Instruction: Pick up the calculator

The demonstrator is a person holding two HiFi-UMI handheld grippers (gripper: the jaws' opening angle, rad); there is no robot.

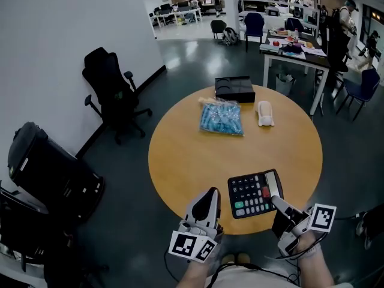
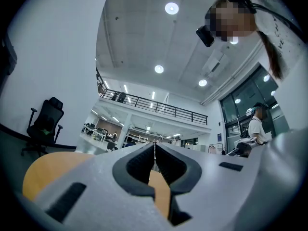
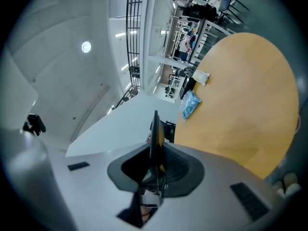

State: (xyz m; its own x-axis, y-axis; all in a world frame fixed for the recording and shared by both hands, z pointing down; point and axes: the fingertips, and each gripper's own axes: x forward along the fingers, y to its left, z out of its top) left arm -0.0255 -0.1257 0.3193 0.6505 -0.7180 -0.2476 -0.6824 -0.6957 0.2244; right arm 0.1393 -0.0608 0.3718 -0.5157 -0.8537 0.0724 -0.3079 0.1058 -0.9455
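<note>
The black calculator [image 1: 255, 194], with grey, green and red keys, is over the near edge of the round wooden table [image 1: 192, 155]. My right gripper [image 1: 281, 205] is shut on its near right corner. In the right gripper view the calculator [image 3: 155, 121] shows edge-on as a thin dark slab clamped between the jaws of the right gripper [image 3: 156, 148]. My left gripper [image 1: 210, 195] hovers at the table's near edge, left of the calculator and apart from it. It is shut with nothing in it, as the left gripper view shows the left gripper [image 2: 154, 147] with its tips together.
Farther back on the table lie a blue plastic bag [image 1: 221, 118], a white object [image 1: 264, 113] and a black box [image 1: 235, 89]. A black office chair [image 1: 111, 89] and a black case [image 1: 48, 170] stand at the left. Desks and people fill the back right.
</note>
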